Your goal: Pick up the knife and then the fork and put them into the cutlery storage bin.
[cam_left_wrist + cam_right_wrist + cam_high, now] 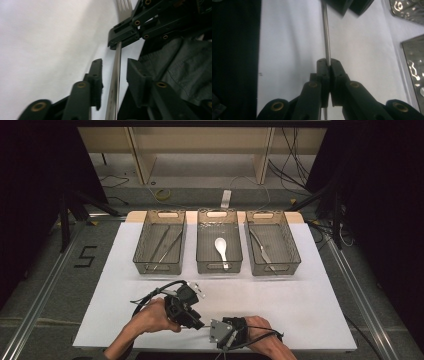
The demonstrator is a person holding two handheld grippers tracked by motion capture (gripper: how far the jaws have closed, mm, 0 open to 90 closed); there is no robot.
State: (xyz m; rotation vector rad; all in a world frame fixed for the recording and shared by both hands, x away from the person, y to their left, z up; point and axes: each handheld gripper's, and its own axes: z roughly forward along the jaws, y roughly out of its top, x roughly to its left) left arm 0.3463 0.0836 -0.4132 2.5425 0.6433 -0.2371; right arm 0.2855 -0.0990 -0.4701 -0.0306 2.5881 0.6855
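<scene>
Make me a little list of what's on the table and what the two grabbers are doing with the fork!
held thing: metal fork
right gripper: shut on the fork's handle
left gripper: jaws apart, either side of the handle, not pressing
table: white top
left bin: thin metal utensils
middle bin: white spoon
right bin: one metal utensil

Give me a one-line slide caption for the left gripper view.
Fork handover: right gripper clamps the handle while the left gripper's jaws stand open around it.
</scene>
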